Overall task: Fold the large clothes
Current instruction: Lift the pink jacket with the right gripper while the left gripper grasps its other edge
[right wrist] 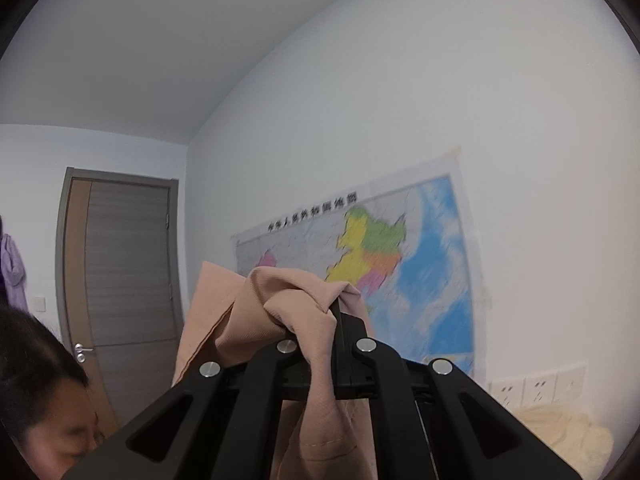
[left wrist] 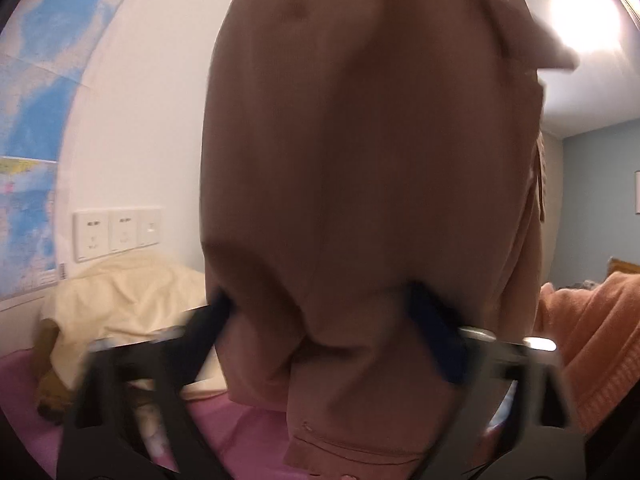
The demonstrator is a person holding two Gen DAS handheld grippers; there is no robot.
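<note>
A large dusty-pink garment [left wrist: 360, 160] hangs in the air and fills most of the left wrist view. My left gripper [left wrist: 324, 312] has its blue-padded fingers [left wrist: 436, 332] spread wide, with a thick bunch of the cloth between them; the view is blurred and I cannot tell whether they press on it. In the right wrist view my right gripper [right wrist: 334, 312] points up toward the wall and is shut on a bunched fold of the same pink garment [right wrist: 296, 296], which drapes down over the gripper body.
A pink bedsheet [left wrist: 248, 428] lies below. A cream garment [left wrist: 120, 300] and an orange knit one [left wrist: 592, 344] lie on the bed. A wall map [right wrist: 384, 268], sockets [left wrist: 116, 232], a door [right wrist: 124, 280] and the person's head [right wrist: 44, 400] are near.
</note>
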